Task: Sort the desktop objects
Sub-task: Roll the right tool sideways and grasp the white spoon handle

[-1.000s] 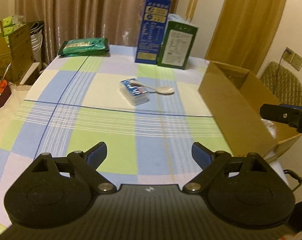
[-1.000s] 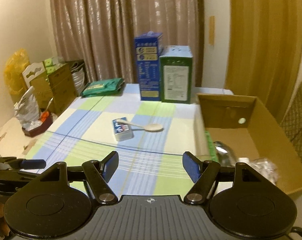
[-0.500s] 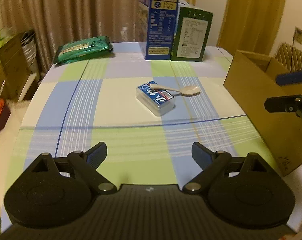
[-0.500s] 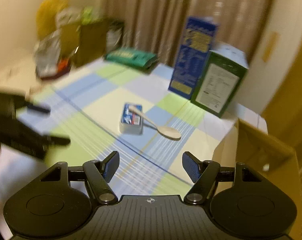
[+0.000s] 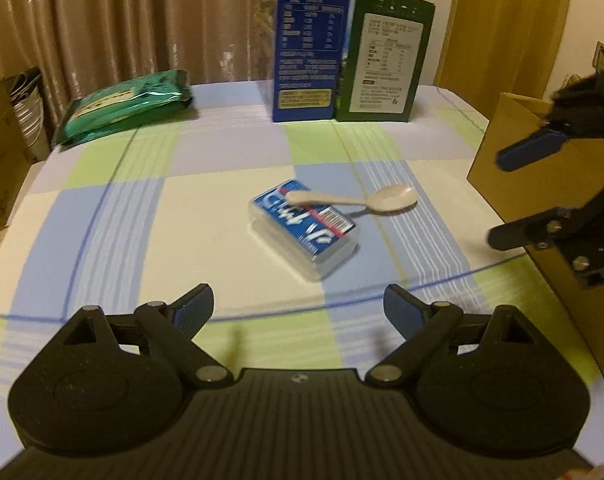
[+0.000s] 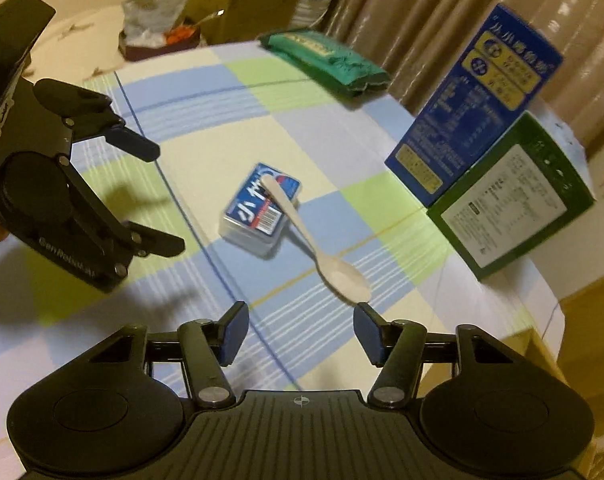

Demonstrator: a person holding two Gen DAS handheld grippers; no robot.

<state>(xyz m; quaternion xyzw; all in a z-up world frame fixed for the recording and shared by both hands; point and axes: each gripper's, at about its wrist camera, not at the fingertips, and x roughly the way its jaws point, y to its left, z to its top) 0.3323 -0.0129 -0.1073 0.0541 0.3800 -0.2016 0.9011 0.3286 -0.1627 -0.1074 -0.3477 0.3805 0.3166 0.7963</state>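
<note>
A small clear box with a blue label (image 5: pixel 304 230) lies mid-table, also in the right wrist view (image 6: pixel 260 208). A pale spoon (image 5: pixel 357 200) rests with its handle on the box and its bowl on the cloth (image 6: pixel 343 278). My left gripper (image 5: pixel 298 312) is open and empty, short of the box. My right gripper (image 6: pixel 300 334) is open and empty, its right finger just short of the spoon bowl. Each gripper shows in the other view: the right one (image 5: pixel 517 196) and the left one (image 6: pixel 162 196).
A blue carton (image 5: pixel 309 40) and a green carton (image 5: pixel 385 60) stand at the table's back. A green packet (image 5: pixel 126 102) lies back left. An open cardboard box (image 5: pixel 541 184) stands at the right edge. Cluttered boxes (image 6: pixel 222 4) sit beyond the table's left side.
Both grippers have moved in toward the box and spoon. The right gripper has swung left, away from the cardboard box, and now looks across the table. Both stay open.
</note>
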